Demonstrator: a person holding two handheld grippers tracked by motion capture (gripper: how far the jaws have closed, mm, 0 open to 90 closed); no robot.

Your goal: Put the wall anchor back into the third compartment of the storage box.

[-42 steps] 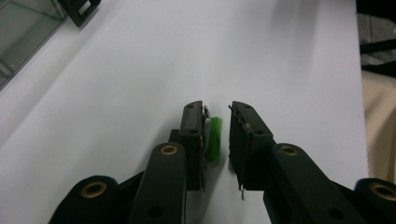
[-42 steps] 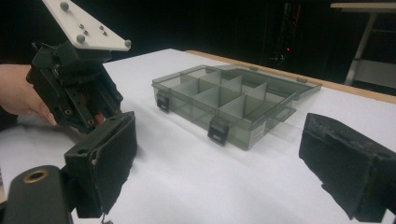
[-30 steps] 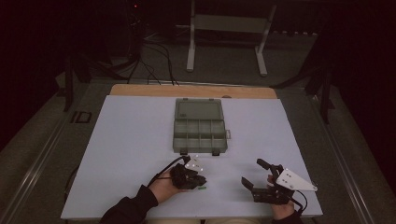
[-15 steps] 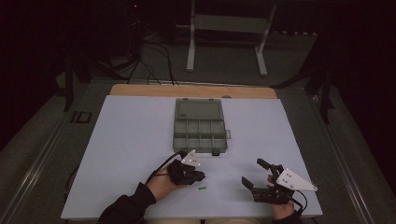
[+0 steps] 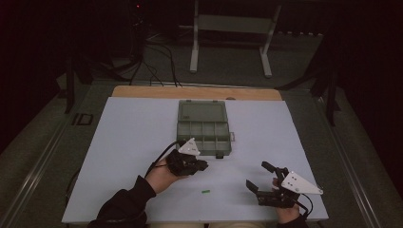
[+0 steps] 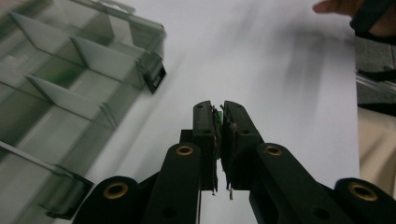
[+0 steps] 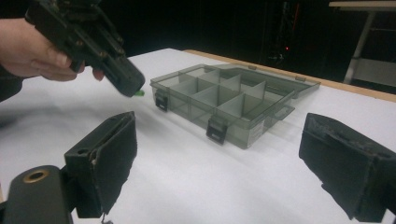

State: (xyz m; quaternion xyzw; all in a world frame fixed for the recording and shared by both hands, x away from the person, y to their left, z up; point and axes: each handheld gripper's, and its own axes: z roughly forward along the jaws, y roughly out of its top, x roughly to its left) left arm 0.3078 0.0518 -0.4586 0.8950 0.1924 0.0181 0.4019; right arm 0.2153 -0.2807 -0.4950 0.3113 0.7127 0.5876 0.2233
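My left gripper [image 5: 204, 166] hangs a little above the white sheet, just in front of the near edge of the open grey compartment box [image 5: 202, 124]. Its jaws are shut on a small green piece [image 6: 217, 115], which pokes out at the tip [image 7: 138, 93] in the right gripper view. The left gripper [image 6: 218, 108] points past the box's corner latch [image 6: 154, 79]. A second small green piece [image 5: 205, 192] lies on the sheet nearer the person. My right gripper [image 5: 259, 175] rests at the front right, open, with nothing between its jaws [image 7: 222, 123], facing the box [image 7: 233, 93].
The box lid lies flat behind its compartments. A white sheet [image 5: 133, 142] covers the table, with a wooden strip [image 5: 142, 91] along its far edge. Beyond it stand a metal frame [image 5: 230, 28] and floor cables [image 5: 157, 71]. The person's other hand [image 6: 345, 7] shows in the left gripper view.
The left gripper has risen and moved forward toward the box's near edge, still shut. The green piece on the sheet now lies uncovered behind it. The right gripper has stayed put.
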